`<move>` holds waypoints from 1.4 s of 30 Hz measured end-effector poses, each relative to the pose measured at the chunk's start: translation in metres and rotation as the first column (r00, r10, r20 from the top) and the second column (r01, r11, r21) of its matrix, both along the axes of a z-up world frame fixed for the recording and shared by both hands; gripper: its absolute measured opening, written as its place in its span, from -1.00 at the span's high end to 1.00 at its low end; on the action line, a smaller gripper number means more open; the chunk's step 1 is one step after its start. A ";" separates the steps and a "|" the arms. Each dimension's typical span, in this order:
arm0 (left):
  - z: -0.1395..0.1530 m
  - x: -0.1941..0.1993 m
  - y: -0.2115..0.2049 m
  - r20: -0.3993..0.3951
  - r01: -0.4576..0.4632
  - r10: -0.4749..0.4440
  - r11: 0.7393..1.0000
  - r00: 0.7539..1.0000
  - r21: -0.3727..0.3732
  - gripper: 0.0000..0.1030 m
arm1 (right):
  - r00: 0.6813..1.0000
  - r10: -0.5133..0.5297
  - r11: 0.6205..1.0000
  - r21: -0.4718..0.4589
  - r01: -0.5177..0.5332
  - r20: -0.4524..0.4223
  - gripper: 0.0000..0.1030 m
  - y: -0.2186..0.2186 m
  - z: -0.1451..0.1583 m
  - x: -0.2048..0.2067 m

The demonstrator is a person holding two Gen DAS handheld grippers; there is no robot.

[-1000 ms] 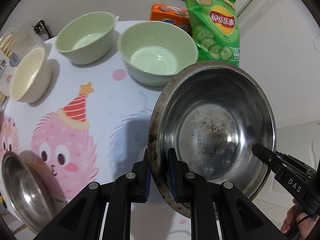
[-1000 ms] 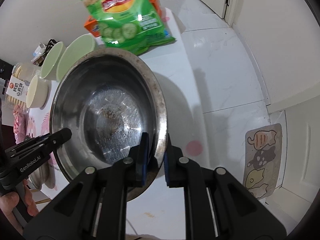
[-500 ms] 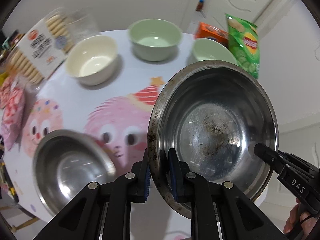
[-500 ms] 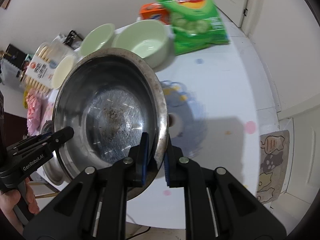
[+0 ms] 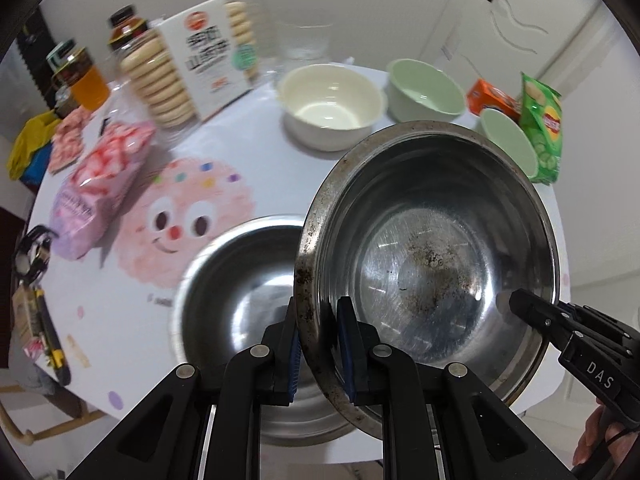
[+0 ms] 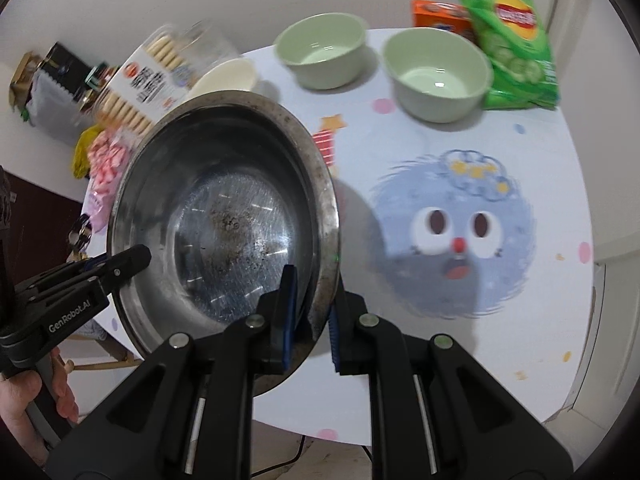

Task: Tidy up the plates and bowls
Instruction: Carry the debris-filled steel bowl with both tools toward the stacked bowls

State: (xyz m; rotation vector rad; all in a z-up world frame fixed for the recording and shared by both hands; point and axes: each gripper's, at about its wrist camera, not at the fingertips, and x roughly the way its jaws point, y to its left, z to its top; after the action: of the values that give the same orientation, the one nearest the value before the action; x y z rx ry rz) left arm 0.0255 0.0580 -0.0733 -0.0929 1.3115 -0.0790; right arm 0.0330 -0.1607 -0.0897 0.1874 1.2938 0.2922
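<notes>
A large stained steel bowl (image 5: 432, 264) is held tilted in the air above the table by both grippers. My left gripper (image 5: 318, 344) is shut on its left rim; my right gripper (image 6: 310, 320) is shut on its right rim (image 6: 326, 216). A second steel bowl (image 5: 240, 288) sits on the table just left of and below it. A cream bowl (image 5: 330, 104) and two green bowls (image 5: 426, 88) (image 5: 508, 144) stand at the back. The green bowls also show in the right wrist view (image 6: 324, 50) (image 6: 438, 72).
A biscuit box (image 5: 192, 68), pink snack bags (image 5: 100, 184), bottles (image 5: 84, 76), a green chip bag (image 6: 508, 28) and an orange box (image 6: 440, 16) ring the round cartoon-print table (image 6: 460, 220). Keys and pens (image 5: 36, 280) lie at its left edge.
Both grippers have carried the large steel bowl leftward across the table. The second steel bowl has come fully into view beneath its left side.
</notes>
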 end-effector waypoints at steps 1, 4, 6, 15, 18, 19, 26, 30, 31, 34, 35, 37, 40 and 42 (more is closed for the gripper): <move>0.000 -0.002 0.009 -0.001 -0.009 0.009 1.000 1.000 0.002 0.68 | 1.000 0.009 1.000 0.002 -0.009 -0.001 0.68 0.008 -0.001 -0.001; -0.004 -0.007 0.030 -0.010 -0.036 0.036 0.999 0.999 0.004 0.68 | 0.999 0.041 0.999 0.005 -0.041 -0.006 0.68 0.031 -0.005 -0.004; -0.007 -0.009 0.042 -0.019 -0.050 0.050 0.999 0.999 0.001 0.67 | 0.998 0.057 0.998 0.007 -0.057 -0.010 0.68 0.043 -0.008 -0.005; -0.025 -0.021 0.076 -0.074 -0.078 0.080 0.997 0.994 0.021 0.65 | 0.991 0.121 0.993 0.002 -0.122 -0.054 0.66 0.084 -0.024 -0.015; -0.033 -0.020 0.080 -0.100 -0.067 0.069 0.997 0.993 0.025 0.64 | 0.988 0.131 0.991 -0.006 -0.132 -0.076 0.66 0.091 -0.031 -0.016; -0.036 -0.020 0.080 -0.106 -0.061 0.065 0.998 0.992 0.031 0.64 | 0.987 0.135 0.991 -0.011 -0.136 -0.086 0.66 0.093 -0.034 -0.017; -0.049 -0.019 0.080 -0.137 -0.031 0.040 0.997 0.990 0.067 0.60 | 0.981 0.146 0.988 -0.036 -0.152 -0.126 0.64 0.103 -0.045 -0.016; -0.054 -0.018 0.081 -0.153 -0.023 0.034 0.997 0.988 0.070 0.58 | 0.979 0.157 0.984 -0.064 -0.166 -0.132 0.63 0.110 -0.044 -0.015; -0.055 -0.017 0.081 -0.155 -0.020 0.031 0.997 0.988 0.070 0.58 | 0.978 0.159 0.983 -0.070 -0.169 -0.132 0.62 0.110 -0.044 -0.015; -0.060 -0.017 0.082 -0.165 -0.014 0.026 0.997 0.986 0.075 0.55 | 0.976 0.162 0.981 -0.082 -0.175 -0.144 0.59 0.113 -0.046 -0.015; -0.061 -0.016 0.082 -0.166 -0.012 0.024 0.997 0.986 0.072 0.55 | 0.975 0.163 0.981 -0.085 -0.177 -0.148 0.59 0.115 -0.047 -0.015; -0.063 -0.015 0.080 -0.167 -0.010 0.022 0.997 0.986 0.073 0.53 | 0.974 0.170 0.977 -0.102 -0.187 -0.150 0.55 0.119 -0.046 -0.015; -0.063 -0.014 0.078 -0.167 -0.002 0.014 0.997 0.986 0.075 0.51 | 0.973 0.173 0.974 -0.121 -0.192 -0.153 0.52 0.122 -0.046 -0.015; -0.064 -0.015 0.078 -0.163 0.002 0.011 0.997 0.987 0.080 0.39 | 0.973 0.175 0.972 -0.131 -0.196 -0.152 0.49 0.123 -0.045 -0.016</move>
State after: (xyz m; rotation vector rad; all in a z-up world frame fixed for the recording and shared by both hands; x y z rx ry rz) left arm 0.0104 0.1363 -0.1373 -0.0340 1.4761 -0.0152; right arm 0.0166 -0.0374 -0.1345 -0.0389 1.4690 0.3481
